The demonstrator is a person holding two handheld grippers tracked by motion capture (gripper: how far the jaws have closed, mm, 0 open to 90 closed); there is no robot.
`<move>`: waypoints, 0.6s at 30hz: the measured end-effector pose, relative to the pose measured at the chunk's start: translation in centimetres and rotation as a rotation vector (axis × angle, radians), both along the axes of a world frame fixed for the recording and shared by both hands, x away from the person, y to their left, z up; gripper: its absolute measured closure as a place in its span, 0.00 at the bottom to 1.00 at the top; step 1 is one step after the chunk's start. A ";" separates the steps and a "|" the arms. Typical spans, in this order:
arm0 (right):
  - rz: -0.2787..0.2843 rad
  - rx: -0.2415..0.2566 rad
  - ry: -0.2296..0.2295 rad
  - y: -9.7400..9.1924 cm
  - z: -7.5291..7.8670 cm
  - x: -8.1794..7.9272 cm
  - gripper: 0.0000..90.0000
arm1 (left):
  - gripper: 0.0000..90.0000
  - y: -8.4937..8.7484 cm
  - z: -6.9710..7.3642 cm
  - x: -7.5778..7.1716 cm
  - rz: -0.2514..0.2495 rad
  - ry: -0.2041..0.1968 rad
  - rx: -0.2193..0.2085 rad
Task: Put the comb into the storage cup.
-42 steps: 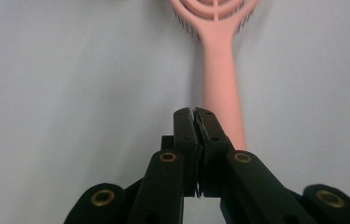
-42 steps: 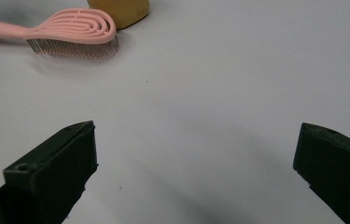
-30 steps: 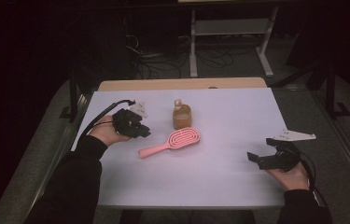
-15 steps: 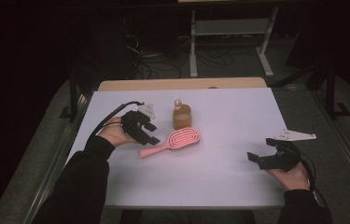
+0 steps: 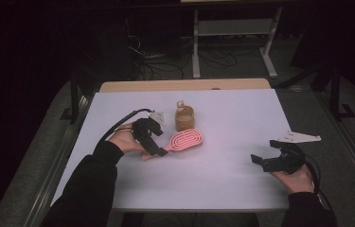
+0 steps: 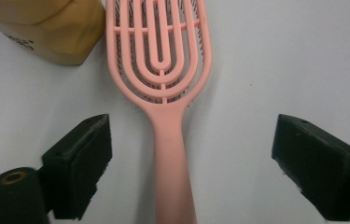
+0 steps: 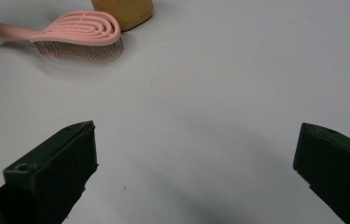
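This looks like a lab or test room, not a home. The room is dark, and light falls on one counter [image 5: 222,184] with a plain white top. Behind it, on the floor, lie many loose cables [image 5: 154,61]. A bare metal stand [image 5: 234,28] with thin legs is back there too. The counter has dark metal rails [image 5: 73,101] along its sides. A person's two arms in black sleeves [image 5: 87,189] reach in from the near side.

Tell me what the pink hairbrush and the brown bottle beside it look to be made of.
Pink hairbrush: probably moulded plastic, matte; one-piece slotted head and smooth handle, fine dark bristles beneath.
Brown bottle: likely plastic, smooth with a slight sheen, rounded corners; glass cannot be ruled out.
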State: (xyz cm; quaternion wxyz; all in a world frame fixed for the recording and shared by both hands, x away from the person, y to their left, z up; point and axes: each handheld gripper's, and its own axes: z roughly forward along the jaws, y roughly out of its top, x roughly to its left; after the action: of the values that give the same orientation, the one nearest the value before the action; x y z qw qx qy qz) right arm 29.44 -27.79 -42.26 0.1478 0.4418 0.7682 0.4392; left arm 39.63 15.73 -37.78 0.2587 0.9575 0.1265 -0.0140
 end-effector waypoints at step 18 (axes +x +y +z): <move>0.002 0.000 0.002 0.0 0.0 0.0 0.00 | 0.00 -0.6 -3.2 0.6 0.024 0.014 0.028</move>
State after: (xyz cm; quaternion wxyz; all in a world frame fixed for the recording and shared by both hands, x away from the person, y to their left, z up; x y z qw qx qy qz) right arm 29.44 -27.75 -42.28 0.1466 0.4415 0.7689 0.4387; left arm 40.20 15.17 -40.98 0.2447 0.9593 0.1400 -0.0156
